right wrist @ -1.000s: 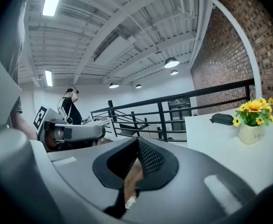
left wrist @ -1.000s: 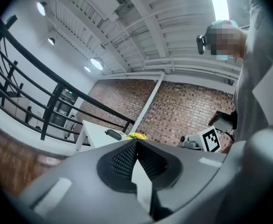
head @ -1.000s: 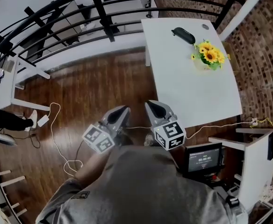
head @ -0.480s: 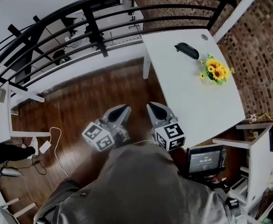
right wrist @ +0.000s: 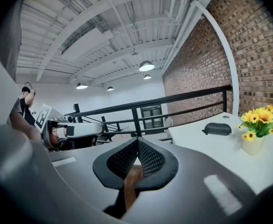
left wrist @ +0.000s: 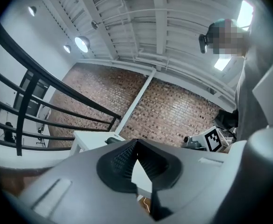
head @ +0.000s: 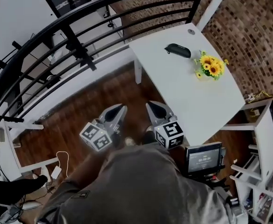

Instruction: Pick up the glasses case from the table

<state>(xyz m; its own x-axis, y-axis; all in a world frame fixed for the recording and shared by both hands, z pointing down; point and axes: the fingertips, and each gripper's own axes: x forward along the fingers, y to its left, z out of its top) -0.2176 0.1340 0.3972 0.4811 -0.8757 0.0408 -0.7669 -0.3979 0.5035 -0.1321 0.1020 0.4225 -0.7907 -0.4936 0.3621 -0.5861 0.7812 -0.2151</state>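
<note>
The glasses case (head: 177, 51), dark, oblong and closed, lies flat on the white worktop (head: 188, 97) close to its far end. It has bare surface all round it and nothing touches it. In the right gripper view the glasses case (right wrist: 218, 129) shows side-on toward the worktop's (right wrist: 206, 150) far edge. In the left gripper view only a small dark part of it (left wrist: 112, 140) shows above the claw body. A small round disc (head: 190, 31) sits at the worktop's far corner, beyond the case. A pot of yellow sunflowers (head: 210, 66) stands near the worktop's right edge, beside the case but apart from it. The right claw (head: 150, 105) is off the worktop's left long edge, over the wooden floor (head: 94, 101). Its jaws are clenched tip to tip with nothing gripped, as the right gripper view shows (right wrist: 137, 141). The left claw (head: 121, 107) is farther out from that same edge, beside the right one. It is likewise clenched and empty, its tips meeting in its own view (left wrist: 137, 143). Both are well short of the case. A black railing (head: 80, 55) runs past the worktop's far left corner, and a brick wall (head: 248, 31) stands behind its far right side. A small dark screen (head: 204, 157) sits just off its near end.
</note>
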